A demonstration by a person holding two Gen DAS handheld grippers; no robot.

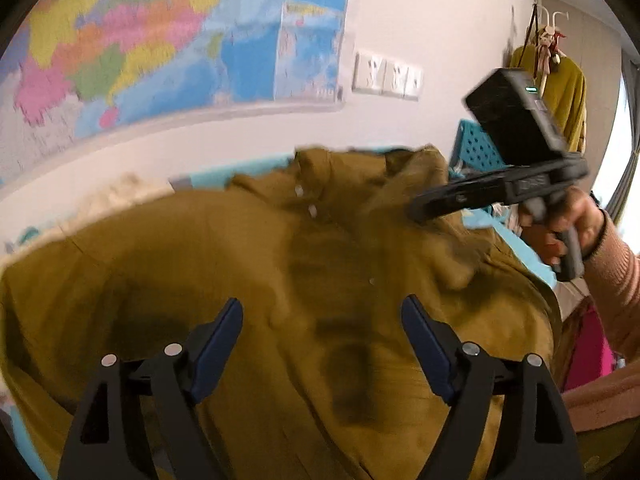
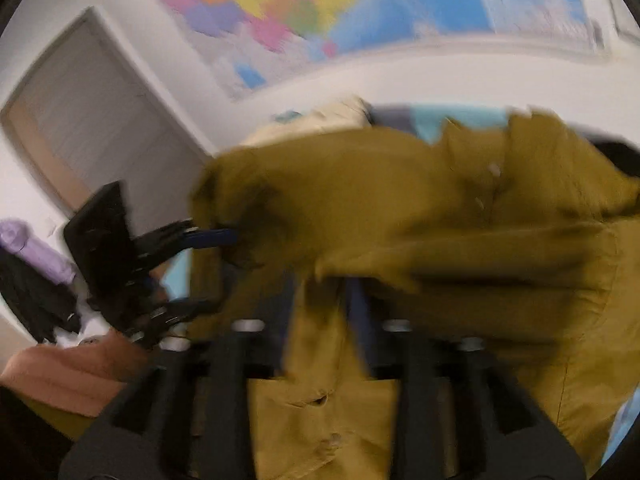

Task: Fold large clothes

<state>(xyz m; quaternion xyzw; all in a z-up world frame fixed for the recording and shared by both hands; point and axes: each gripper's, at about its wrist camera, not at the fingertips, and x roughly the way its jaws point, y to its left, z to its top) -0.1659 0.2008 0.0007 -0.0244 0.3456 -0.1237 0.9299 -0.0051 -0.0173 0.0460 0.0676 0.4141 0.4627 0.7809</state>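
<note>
Left hand-held gripper (image 1: 322, 320) agape, mustard shirt (image 1: 248, 264) – turquoise bed cover (image 1: 256, 168), wall map (image 1: 160, 36)

1. Mustard-yellow garment (image 2: 460, 220) fills the frame, heavily blurred — a fold hangs between the fingers of the right gripper (image 2: 320, 292).
2. Left gripper (image 2: 208, 268) at left, jaws apart at the garment's edge.
3. Map (image 2: 320, 4) on wall; door (image 2: 92, 120) at left.

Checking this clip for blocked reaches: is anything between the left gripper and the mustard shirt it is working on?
Nothing visible. The left gripper hangs open directly over the mustard shirt, with only bare cloth between and beyond its fingers. The right gripper is off to the side near the collar, not in the left one's path.
</note>
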